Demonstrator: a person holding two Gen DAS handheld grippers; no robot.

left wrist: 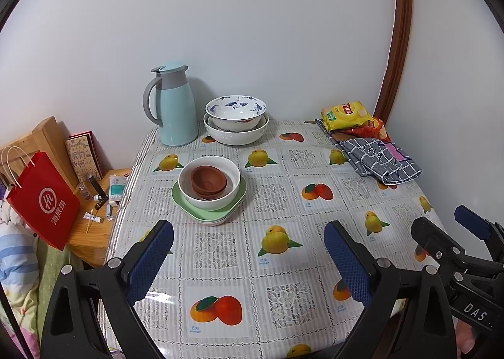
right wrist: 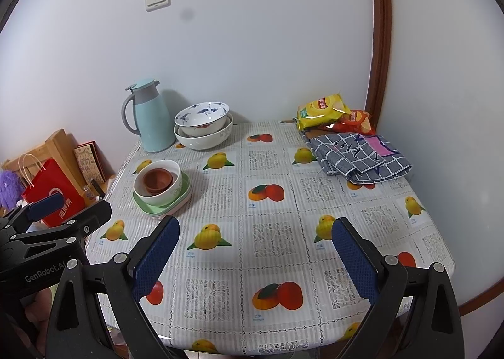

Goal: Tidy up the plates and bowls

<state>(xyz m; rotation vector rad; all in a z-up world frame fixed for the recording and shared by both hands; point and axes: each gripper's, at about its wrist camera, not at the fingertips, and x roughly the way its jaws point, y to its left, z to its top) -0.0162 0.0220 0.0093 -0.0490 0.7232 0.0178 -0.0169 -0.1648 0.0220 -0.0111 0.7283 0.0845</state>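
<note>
On the table (left wrist: 283, 201), under its fruit-printed plastic cloth, the crockery sits in two nested stacks. The nearer one is a pair of small reddish-brown clay bowls (left wrist: 208, 182) inside a white ceramic bowl (left wrist: 209, 182), which rests on pale green square plates (left wrist: 209, 206) with a pinkish plate edge showing beneath. The farther one, by the wall beside a light-blue thermos jug (left wrist: 172, 105), is a blue-and-white patterned porcelain bowl (left wrist: 235, 110) set in a larger white bowl (left wrist: 236, 130).

The left claw (left wrist: 249, 261) is spread wide and holds nothing; the right claw (right wrist: 256, 258) is likewise wide open and empty. Both hover low over the near edge of the table.

The green-plate stack lies ahead and slightly left of the left claw, just beyond its left fingertip, and well off to the left of the right claw, so the left hand is the nearer one. Everything being round or squarish, no long axis dictates the approach.

This neat nesting would suit a finished tidy-up as well as dishes waiting to be re-sorted, so no move can be judged due.

The right wrist view shows the plates' stepped edges and the left claw from the side; the left wrist view looks more directly into the clay bowls.
</note>
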